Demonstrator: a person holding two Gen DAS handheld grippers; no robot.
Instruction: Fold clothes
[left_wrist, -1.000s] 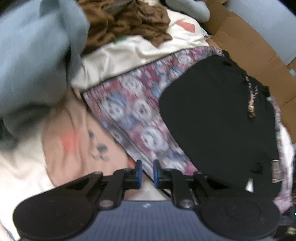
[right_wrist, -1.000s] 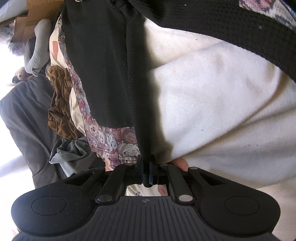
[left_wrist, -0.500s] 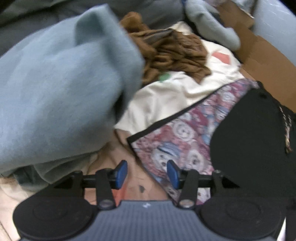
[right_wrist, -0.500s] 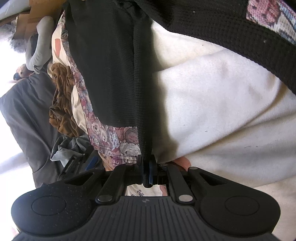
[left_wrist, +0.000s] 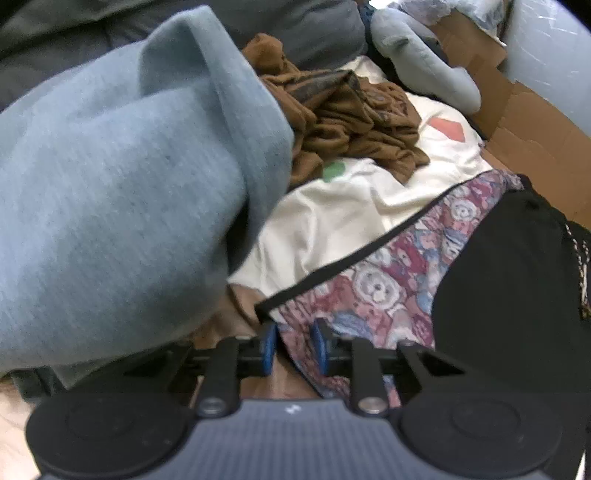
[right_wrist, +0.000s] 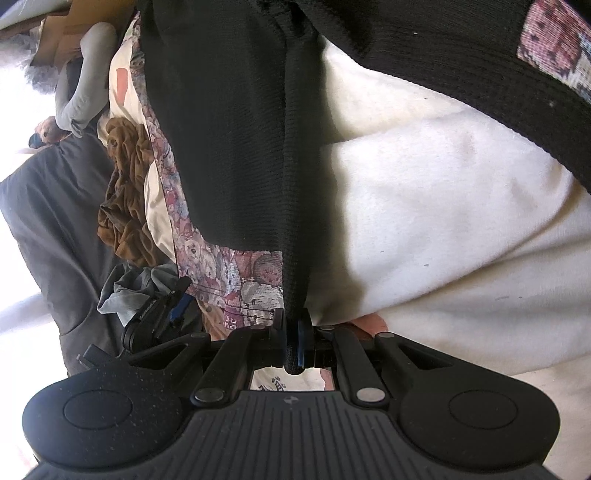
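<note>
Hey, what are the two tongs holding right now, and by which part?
Right tongs pinch a fold of the black garment at its lower edge. Left tongs are open, holding nothing.

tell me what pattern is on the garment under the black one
Teddy bears in pink, maroon and blue on the patterned garment, clearest in the left wrist view.

Black grippers (left_wrist: 292, 349) — blue-padded jaws
</note>
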